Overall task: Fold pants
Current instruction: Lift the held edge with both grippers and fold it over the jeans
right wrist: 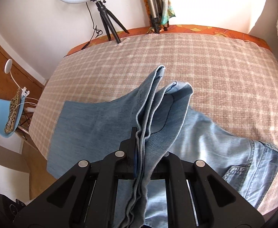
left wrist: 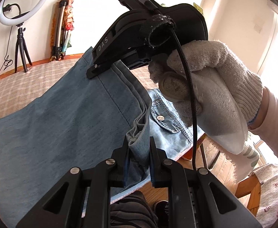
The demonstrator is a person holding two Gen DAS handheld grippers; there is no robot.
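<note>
- Left wrist view: left gripper (left wrist: 139, 148) clamped on jeans (left wrist: 53, 117) hem, over the bed (left wrist: 25, 87).
- Right wrist view: right gripper (right wrist: 148, 142) pinching bunched jeans (right wrist: 101, 121) edges, cloth draped over its right finger.

My left gripper (left wrist: 139, 152) is matte black plastic, two angular arms with triangular cut-outs and round silver screws at each pivot; my right gripper (right wrist: 139, 148) is built the same, with a blue pad on one finger. Around the right gripper's black body, lettered DAS, my right hand (left wrist: 205, 87) wears a white knitted glove (left wrist: 220, 66) with a ribbed cuff and pale pink sleeve (left wrist: 275, 112); a black braided cable (left wrist: 192, 95) hangs past it from a fuzzy strap.
</note>
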